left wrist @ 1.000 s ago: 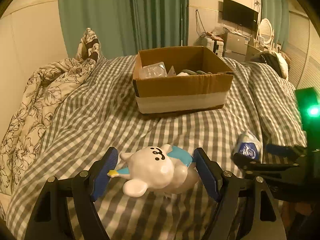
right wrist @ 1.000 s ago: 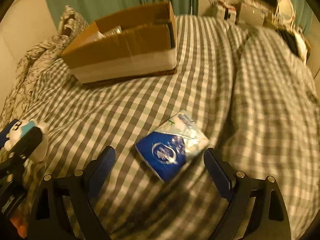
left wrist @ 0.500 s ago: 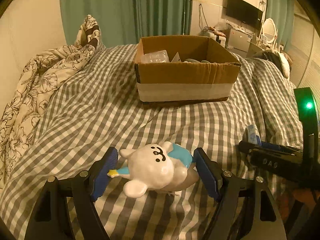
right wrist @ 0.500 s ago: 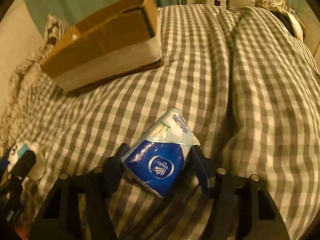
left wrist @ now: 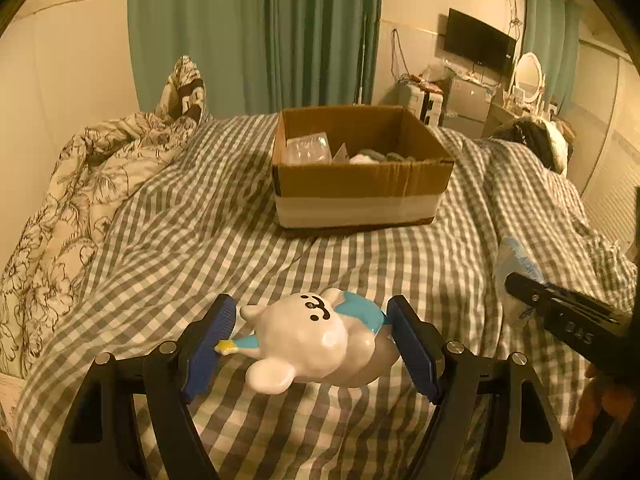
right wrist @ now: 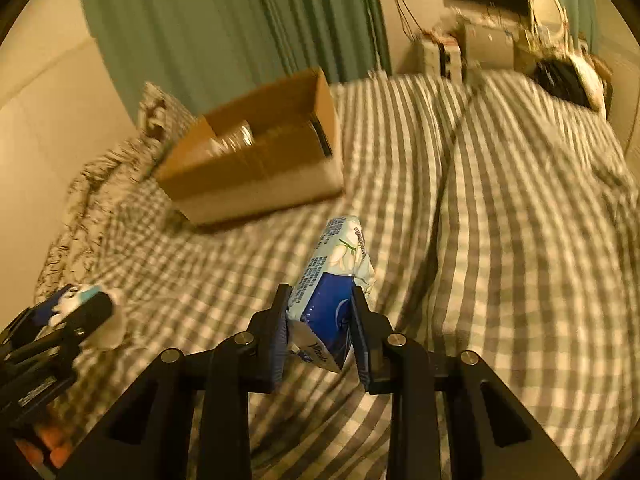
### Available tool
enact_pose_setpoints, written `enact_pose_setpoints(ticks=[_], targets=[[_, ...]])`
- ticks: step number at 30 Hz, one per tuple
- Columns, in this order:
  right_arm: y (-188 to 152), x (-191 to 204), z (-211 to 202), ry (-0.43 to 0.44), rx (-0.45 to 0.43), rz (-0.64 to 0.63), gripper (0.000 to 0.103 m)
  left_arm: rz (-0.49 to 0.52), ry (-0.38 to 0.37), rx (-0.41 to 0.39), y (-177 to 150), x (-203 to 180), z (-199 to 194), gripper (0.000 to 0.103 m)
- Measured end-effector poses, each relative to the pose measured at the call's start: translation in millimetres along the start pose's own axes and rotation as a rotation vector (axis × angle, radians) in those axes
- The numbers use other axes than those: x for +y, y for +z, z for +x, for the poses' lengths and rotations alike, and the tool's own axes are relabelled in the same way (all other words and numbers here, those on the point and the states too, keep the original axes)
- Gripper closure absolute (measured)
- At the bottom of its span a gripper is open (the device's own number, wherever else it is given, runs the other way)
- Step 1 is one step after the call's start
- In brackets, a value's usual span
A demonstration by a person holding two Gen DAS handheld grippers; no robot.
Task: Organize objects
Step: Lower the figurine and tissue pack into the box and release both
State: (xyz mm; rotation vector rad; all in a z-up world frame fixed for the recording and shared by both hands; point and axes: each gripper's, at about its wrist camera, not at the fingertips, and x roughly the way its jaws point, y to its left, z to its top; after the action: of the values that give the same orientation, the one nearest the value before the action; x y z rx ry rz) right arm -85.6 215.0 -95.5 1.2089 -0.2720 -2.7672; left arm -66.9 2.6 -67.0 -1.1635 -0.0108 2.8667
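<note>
A: Right gripper (right wrist: 320,312) status?

B: Jaws have just been closing, now clamped on the tissue pack (right wrist: 334,280). Pack sits between the pads at lower centre of the right wrist view, squeezed edge-on, its top end sticking up past the fingertips. Gripper is angled downward at the checked bedcover (right wrist: 520,240).

A: Left?

B: Left gripper (left wrist: 310,338) has the bear figurine (left wrist: 316,344) between its blue pads, lower centre of the left wrist view. Figurine lies on its side, face up, white with a light blue part and a small yellow star at the left pad. Both pads touch it, so it's gripped, jaws wide. Also pitched downward.

A: Box?

B: Cardboard box (left wrist: 360,188) sits upper centre in the left view, open top, a few items inside, white tape band around the lower wall. Well apart from both grippers. In the right view it's at upper left, blurred.

A: Readable text?

B: Pack has a blue panel with a white logo and blue print down the side, too blurred to read. Lettering on the right gripper's body at the right edge of the left view, can't make it out.
</note>
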Motion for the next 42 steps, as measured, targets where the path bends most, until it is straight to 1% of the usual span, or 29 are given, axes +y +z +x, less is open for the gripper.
enact_pose_setpoints(ticks=[4, 10, 14, 18, 23, 28, 31, 33, 36, 38, 40, 42], targets=[[16, 11, -22, 0.001, -0.068, -0.046, 0.076, 0.001, -0.015, -0.029, 13, -1, -3, 0.023], [56, 29, -34, 0.008, -0.116, -0.115, 0.076, 0.019, -0.054, -0.081, 47, -5, -7, 0.023], [88, 41, -40, 0.015, -0.162, -0.168, 0.076, 0.023, -0.059, -0.116, 82, -7, -2, 0.023], [123, 51, -44, 0.035, -0.230, -0.185, 0.076, 0.030, -0.058, -0.159, 122, -7, 9, 0.023], [159, 62, -34, 0.070, -0.275, -0.201, 0.076, 0.029, -0.067, -0.206, 167, -9, 25, 0.023], [191, 67, -11, 0.103, -0.283, -0.196, 0.076, 0.031, -0.070, -0.251, 201, -7, 45, 0.023], [208, 73, 9, 0.099, -0.281, -0.213, 0.076, 0.027, -0.073, -0.259, 220, -6, 67, 0.023], [216, 75, 19, 0.094, -0.287, -0.227, 0.076, 0.025, -0.083, -0.257, 227, -4, 85, 0.023], [219, 76, 39, 0.100, -0.284, -0.224, 0.075, 0.027, -0.093, -0.238, 219, 0, 108, 0.023], [214, 74, 58, 0.102, -0.254, -0.210, 0.075, 0.030, -0.102, -0.196, 210, 4, 129, 0.023], [213, 72, 80, 0.096, -0.209, -0.201, 0.075, 0.041, -0.125, -0.166, 204, 5, 143, 0.023], [210, 71, 100, 0.084, -0.158, -0.188, 0.075, 0.054, -0.125, -0.146, 200, 3, 152, 0.023]])
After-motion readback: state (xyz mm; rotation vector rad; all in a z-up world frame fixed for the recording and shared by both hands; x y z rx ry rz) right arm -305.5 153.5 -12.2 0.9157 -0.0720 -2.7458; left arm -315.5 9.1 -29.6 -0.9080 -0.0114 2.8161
